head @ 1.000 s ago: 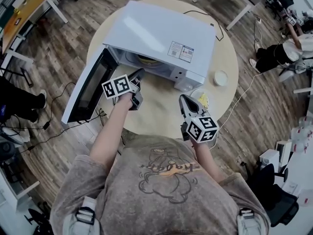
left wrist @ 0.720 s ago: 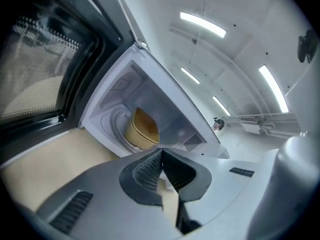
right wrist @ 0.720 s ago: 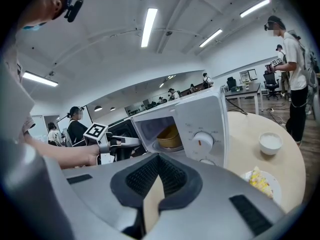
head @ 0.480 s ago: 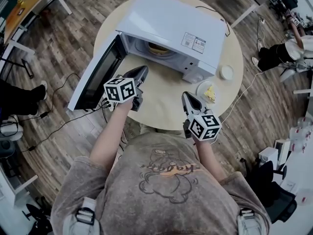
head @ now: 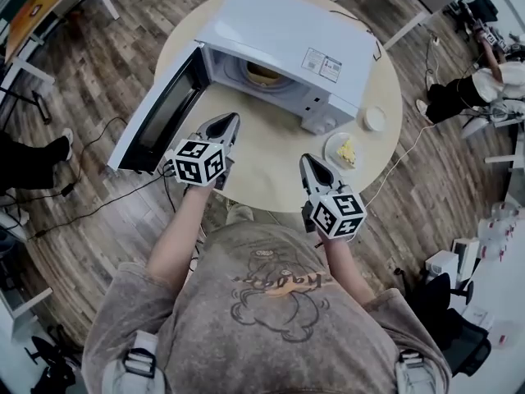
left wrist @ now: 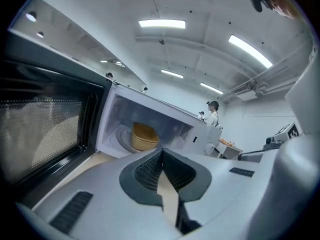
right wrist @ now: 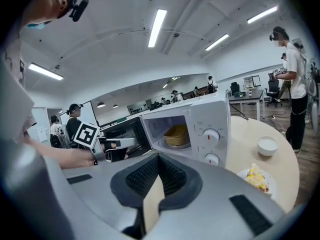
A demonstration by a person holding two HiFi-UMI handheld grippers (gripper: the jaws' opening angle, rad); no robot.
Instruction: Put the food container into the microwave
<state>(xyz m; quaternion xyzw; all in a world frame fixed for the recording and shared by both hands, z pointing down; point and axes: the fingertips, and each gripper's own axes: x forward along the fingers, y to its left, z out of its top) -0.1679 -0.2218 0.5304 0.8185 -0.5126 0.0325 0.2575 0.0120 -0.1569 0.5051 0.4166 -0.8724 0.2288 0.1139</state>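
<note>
Both grippers are sitting farther back from the microwave (head: 287,43) than a second ago, when the left gripper (head: 230,119) was reaching at the opening. The food container (head: 264,73), a tan tub, is resting inside the microwave on the round tray, touched by neither gripper. The door (head: 160,113) is hanging wide open toward the left edge of the table (head: 262,179). The left gripper is hovering over the near left part of the table, its jaws pressed together on nothing. The right gripper (head: 307,161) is hovering by the near edge, its jaws likewise pressed together and empty. A plate (head: 343,151) with yellow food and a small white bowl (head: 375,119) are sitting near the right edge, just beside the microwave.
</note>
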